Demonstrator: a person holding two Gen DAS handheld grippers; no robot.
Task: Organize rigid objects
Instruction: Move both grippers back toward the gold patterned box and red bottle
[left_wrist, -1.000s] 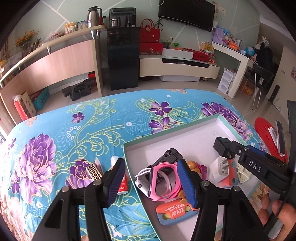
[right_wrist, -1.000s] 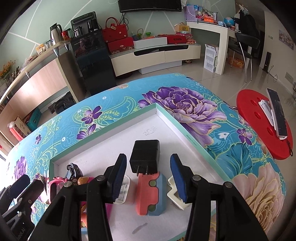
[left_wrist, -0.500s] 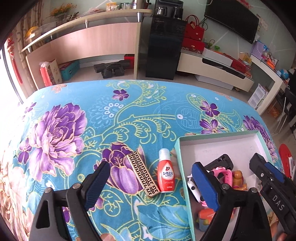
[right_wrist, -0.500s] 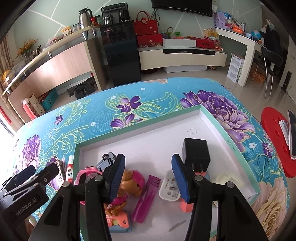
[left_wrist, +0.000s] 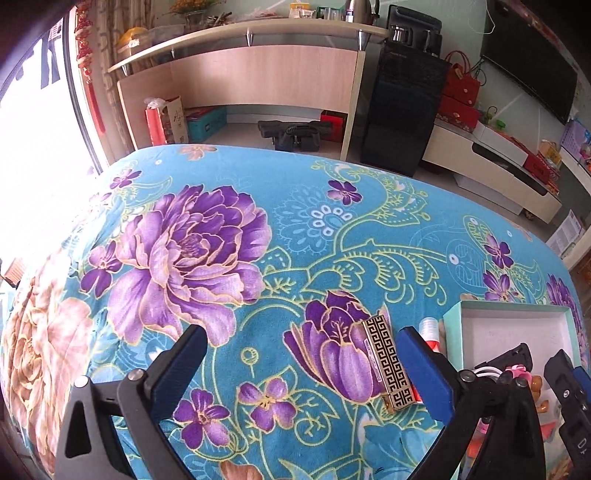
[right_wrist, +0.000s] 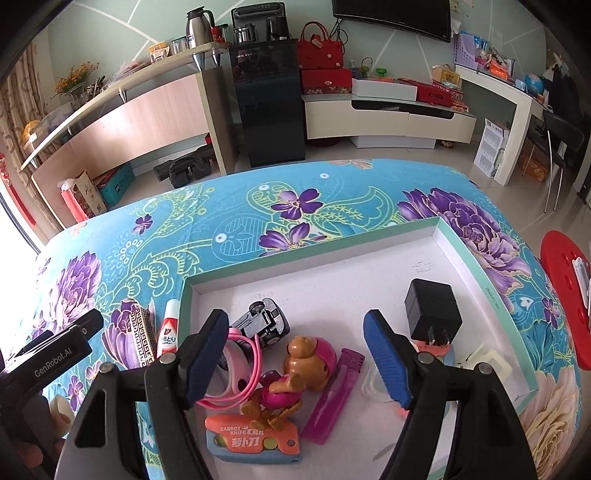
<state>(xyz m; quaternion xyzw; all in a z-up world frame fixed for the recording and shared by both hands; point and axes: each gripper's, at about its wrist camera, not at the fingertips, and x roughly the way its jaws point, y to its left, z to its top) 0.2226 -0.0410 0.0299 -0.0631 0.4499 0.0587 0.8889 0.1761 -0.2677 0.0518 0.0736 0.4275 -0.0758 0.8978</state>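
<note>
A white box (right_wrist: 332, 273) with a green rim lies on the flowered cloth and holds a toy car (right_wrist: 264, 321), a pink watch (right_wrist: 236, 365), a bear figure (right_wrist: 306, 365), a purple lighter (right_wrist: 334, 397), a carrot knife (right_wrist: 255, 439) and a black charger (right_wrist: 432, 314). My right gripper (right_wrist: 295, 363) is open and empty above these. Left of the box lie a black-and-gold patterned bar (left_wrist: 388, 365) and a small red-and-white bottle (right_wrist: 168, 332). My left gripper (left_wrist: 303, 373) is open and empty, with the bar just inside its right finger (left_wrist: 424, 373).
The box's corner (left_wrist: 454, 317) shows at the lower right of the left wrist view. The left gripper's body (right_wrist: 48, 358) shows at the left edge of the right wrist view. A red stool (right_wrist: 565, 295) stands beyond the table's right edge.
My left gripper swung left, away from the box, to the bar and bottle on the cloth. My right gripper pulled back and left from the black charger; both stay open.
</note>
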